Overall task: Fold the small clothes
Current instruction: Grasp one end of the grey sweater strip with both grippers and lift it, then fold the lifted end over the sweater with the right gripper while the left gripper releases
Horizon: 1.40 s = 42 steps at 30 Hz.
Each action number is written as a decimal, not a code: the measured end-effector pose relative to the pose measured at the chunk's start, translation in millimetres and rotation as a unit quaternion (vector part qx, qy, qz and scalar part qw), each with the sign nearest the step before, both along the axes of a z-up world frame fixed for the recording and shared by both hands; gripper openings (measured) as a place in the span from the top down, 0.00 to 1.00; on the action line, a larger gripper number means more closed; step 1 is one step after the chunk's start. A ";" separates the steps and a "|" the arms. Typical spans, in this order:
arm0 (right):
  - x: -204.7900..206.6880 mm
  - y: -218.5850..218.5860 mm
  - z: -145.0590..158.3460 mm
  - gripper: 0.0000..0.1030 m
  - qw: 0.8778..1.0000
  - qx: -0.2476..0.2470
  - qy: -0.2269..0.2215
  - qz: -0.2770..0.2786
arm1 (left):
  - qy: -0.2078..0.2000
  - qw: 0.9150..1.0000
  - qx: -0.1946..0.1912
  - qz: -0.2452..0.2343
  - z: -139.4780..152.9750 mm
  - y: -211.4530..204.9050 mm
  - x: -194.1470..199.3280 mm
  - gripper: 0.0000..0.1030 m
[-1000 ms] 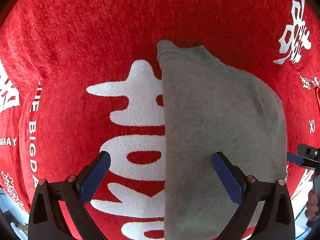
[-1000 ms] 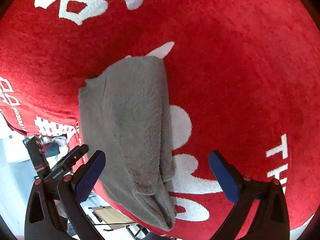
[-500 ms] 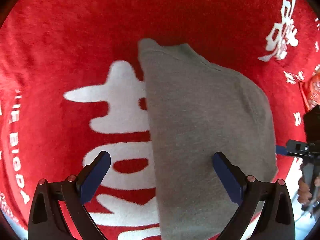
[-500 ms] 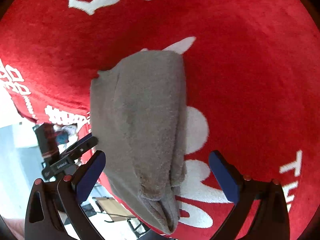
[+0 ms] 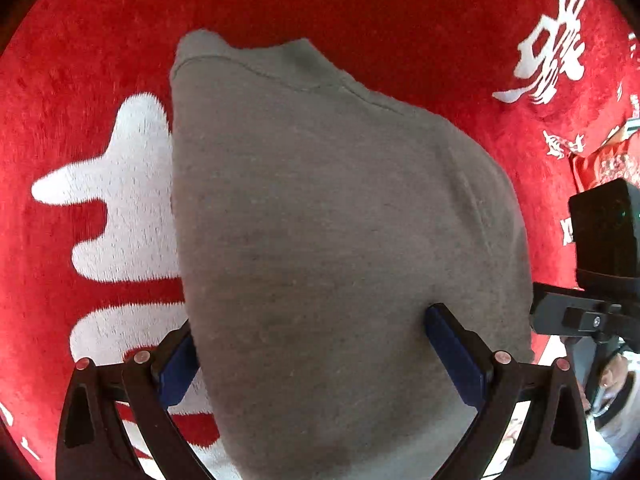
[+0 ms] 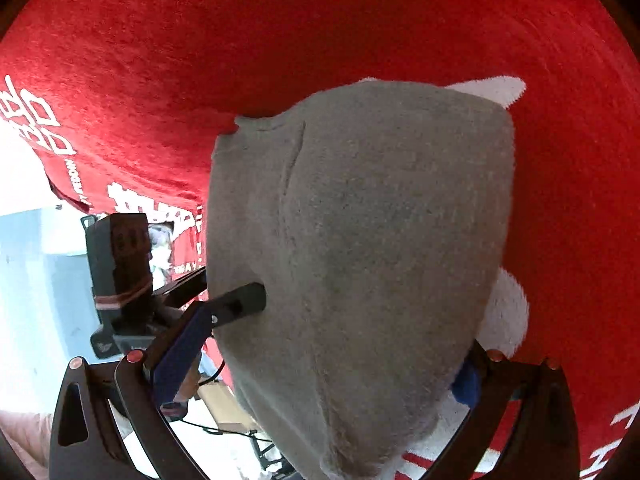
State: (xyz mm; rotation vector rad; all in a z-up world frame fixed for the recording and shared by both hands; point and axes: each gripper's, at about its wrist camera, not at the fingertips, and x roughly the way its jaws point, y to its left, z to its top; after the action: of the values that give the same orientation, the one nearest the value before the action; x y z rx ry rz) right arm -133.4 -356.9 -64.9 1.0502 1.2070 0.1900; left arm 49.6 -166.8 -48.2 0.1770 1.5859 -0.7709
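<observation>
A small grey garment [image 5: 328, 248], already folded into a thick bundle, lies on a red cloth with white lettering [image 5: 60, 140] that covers the counter. In the left wrist view it fills the middle and near part of the frame, with a stitched hem running along its far edge.

The left tongs [image 5: 312, 352] are spread wide and straddle the garment's near end: the left pad sits at the garment's left edge and the right pad presses against the top of the fabric. They grip nothing. The right tongs [image 6: 316, 364] are also wide apart around the same bundle, seen from the opposite side; the left pad is just beside the garment's edge and the right pad is partly hidden under the fabric. They too have no hold. One dark finger of the left tongs shows in the right wrist view, touching the garment's side.

The garment looks soft, light and fleecy, with rounded, bulky folds rather than crisp creases. It will likely sag and slide open if lifted by one layer. The safer hold is at the near corners, pinching through all layers at once, one pair of tongs on each side, and keeping the bundle low over the red cloth.
</observation>
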 end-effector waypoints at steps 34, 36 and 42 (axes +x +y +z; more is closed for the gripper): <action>-21.0 121.2 54.7 0.70 0.990 0.124 0.001 -0.066 | -0.037 0.997 -0.055 0.026 105.0 158.1 -12.6 0.61; -8.2 130.3 53.6 0.70 0.995 0.093 0.003 -0.039 | -0.048 0.997 -0.047 0.024 98.9 163.1 -15.2 0.61; 2.8 109.1 33.2 0.67 0.995 -0.067 0.063 -0.026 | -0.074 0.996 -0.001 0.039 65.2 179.8 -14.7 0.60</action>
State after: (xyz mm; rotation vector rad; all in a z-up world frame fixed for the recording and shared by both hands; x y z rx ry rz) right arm -130.7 -247.8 -31.6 0.9859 1.2866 0.0020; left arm 34.9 13.0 17.0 0.1674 1.4434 -0.6831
